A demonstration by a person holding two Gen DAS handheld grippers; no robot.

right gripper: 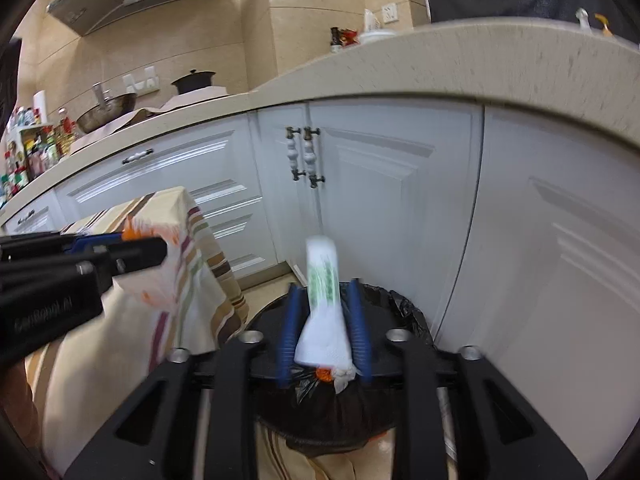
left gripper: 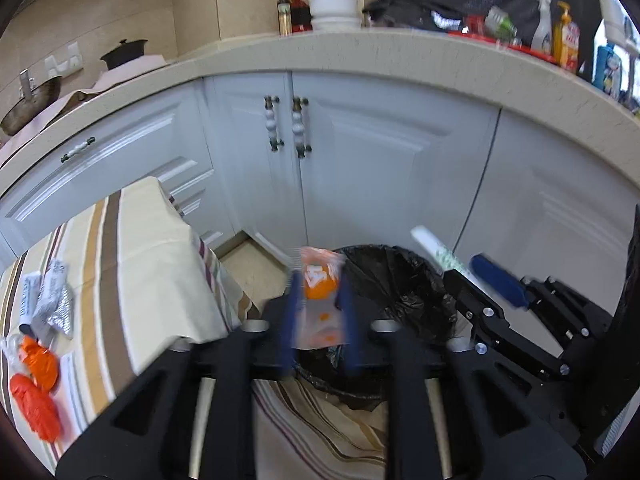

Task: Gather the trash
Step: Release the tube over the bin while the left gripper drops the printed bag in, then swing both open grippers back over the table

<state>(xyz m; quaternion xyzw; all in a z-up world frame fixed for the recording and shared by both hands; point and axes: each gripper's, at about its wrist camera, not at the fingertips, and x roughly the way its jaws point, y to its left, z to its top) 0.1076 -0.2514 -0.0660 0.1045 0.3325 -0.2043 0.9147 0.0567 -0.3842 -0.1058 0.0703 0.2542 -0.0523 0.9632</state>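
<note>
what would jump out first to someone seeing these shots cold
Two pieces of trash sit between blue gripper fingers above a black-lined trash bin: an orange-and-clear wrapper in the left gripper, a white-and-green wrapper in the right gripper. More orange wrappers lie on the striped tablecloth at left.

Striped tablecloth table (left gripper: pixel 132 240) has leftover trash on it: silver-grey wrappers (left gripper: pixel 50 304), and just below them orange wrappers (left gripper: pixel 36 384), maybe snack packets.

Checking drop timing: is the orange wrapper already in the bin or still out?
Out. The orange wrapper is between the left tongs' parted blue fingers, above the black-lined bin.
</note>
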